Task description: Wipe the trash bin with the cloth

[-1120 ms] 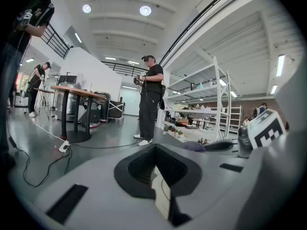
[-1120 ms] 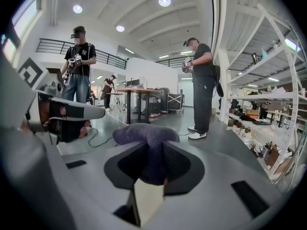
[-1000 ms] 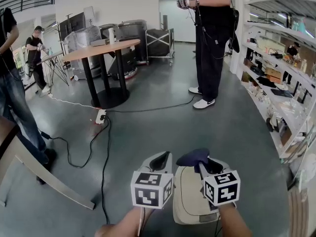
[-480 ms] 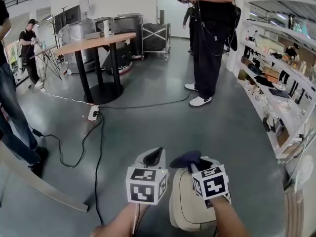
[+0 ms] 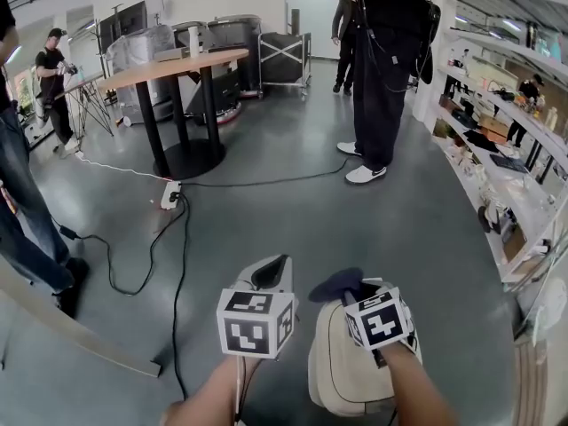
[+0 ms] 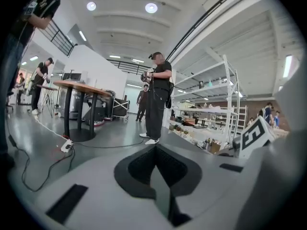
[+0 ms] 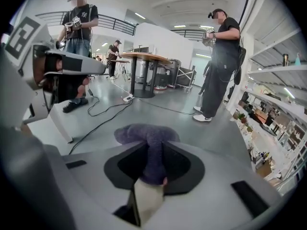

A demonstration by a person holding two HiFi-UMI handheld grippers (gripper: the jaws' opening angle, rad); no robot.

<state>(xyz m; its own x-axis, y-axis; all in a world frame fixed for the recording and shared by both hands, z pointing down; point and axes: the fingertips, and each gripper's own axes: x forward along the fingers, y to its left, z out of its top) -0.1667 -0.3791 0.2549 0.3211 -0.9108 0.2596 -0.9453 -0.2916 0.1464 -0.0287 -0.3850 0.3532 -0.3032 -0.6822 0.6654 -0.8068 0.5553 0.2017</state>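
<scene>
Here your right gripper [image 5: 352,293] pinches the cloth [image 5: 334,284] at the far rim of the bin [image 5: 342,366], which stands on the floor near you, at right. Your left gripper [image 5: 271,275], jaws pressed together on nothing, hangs just left. Wiping seems barely begun, with most of the bin left to do. Grey floor [image 5: 293,202]; cables [image 5: 169,238] left, shelves [image 5: 506,167] right.

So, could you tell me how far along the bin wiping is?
Done: the cloth is pinched in the right hand-held gripper. In hand: it hangs at the top of the beige trash bin; contact is unclear. Left: the wiping itself. The left hand-held gripper is shut and empty.
</scene>
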